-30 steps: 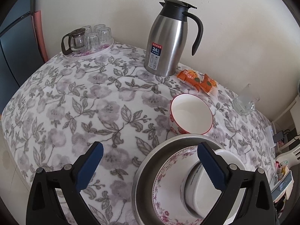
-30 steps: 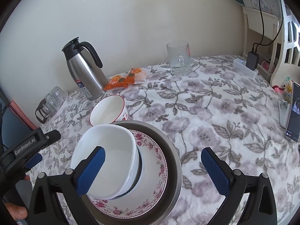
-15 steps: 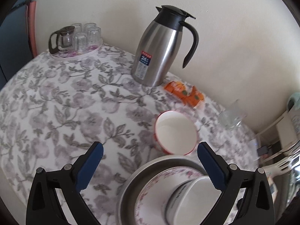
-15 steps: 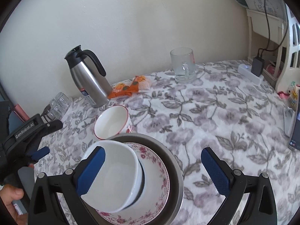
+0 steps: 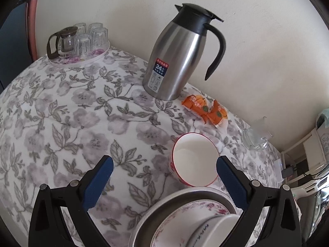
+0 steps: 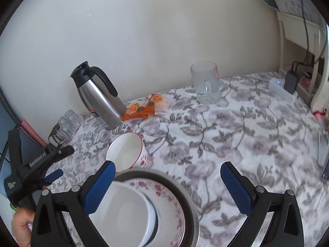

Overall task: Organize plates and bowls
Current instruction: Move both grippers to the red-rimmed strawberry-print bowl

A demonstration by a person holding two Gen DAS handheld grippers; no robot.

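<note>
A red-rimmed white bowl (image 5: 195, 160) stands on the flowered tablecloth; it also shows in the right wrist view (image 6: 126, 154). Near it a metal basin (image 5: 185, 200) holds a pink-flowered plate (image 5: 197, 212) with a white bowl (image 5: 216, 230) on it. In the right wrist view the basin (image 6: 189, 195), plate (image 6: 166, 193) and white bowl (image 6: 123, 214) lie just under my right gripper (image 6: 167, 187), which is open and empty. My left gripper (image 5: 163, 181) is open and empty, above the cloth beside the red-rimmed bowl; it also shows at the left of the right wrist view (image 6: 53, 175).
A steel thermos jug (image 5: 181, 57) stands by the wall, with orange snack packets (image 5: 205, 109) beside it. A tray of glasses and a small glass pot (image 5: 78, 41) sits at the far left corner. A glass mug (image 6: 205, 84) stands near the wall. A white power strip (image 6: 281, 88) lies at the right.
Both grippers have pulled back from the basin stack, which now sits lower in both views. The white bowl stays on the plate. Both grippers stay open.
</note>
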